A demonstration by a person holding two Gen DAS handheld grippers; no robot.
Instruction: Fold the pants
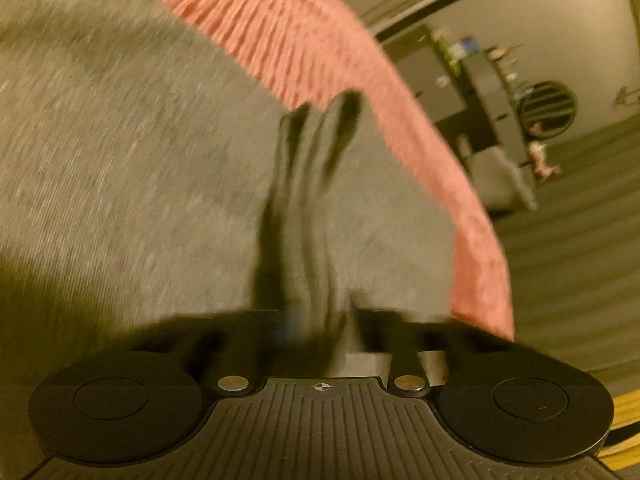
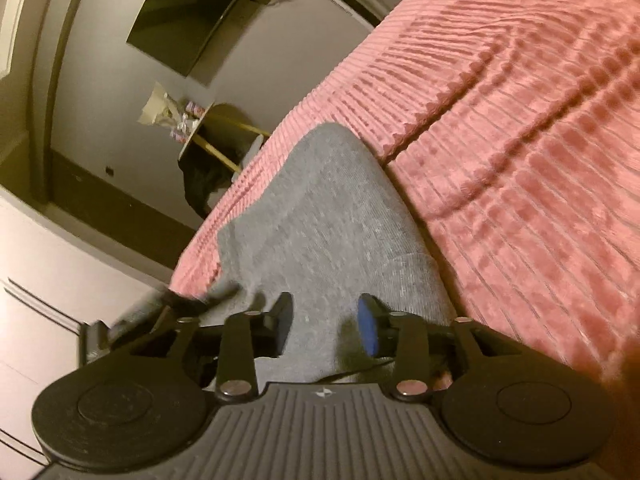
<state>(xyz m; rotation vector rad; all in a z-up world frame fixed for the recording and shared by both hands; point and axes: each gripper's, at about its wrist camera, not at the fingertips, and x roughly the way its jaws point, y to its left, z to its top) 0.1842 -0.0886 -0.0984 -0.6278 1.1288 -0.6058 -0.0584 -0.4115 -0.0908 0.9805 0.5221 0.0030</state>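
Grey pants [image 1: 132, 152] lie on a pink ribbed blanket [image 1: 280, 28] and fill most of the blurred left wrist view. My left gripper [image 1: 320, 120] has its two dark fingers close together above the grey cloth; I cannot tell if any cloth is pinched. In the right wrist view a folded part of the grey pants [image 2: 320, 208] lies on the pink blanket [image 2: 520, 140]. My right gripper [image 2: 325, 328] is open, its black and blue pads on either side of the cloth's near edge.
The bed edge runs along the left of the right wrist view, with a wall, a dark frame [image 2: 200, 20] and a small wooden table [image 2: 224, 132] beyond it. Shelving [image 1: 480, 80] and carpeted floor [image 1: 568, 248] lie past the bed in the left wrist view.
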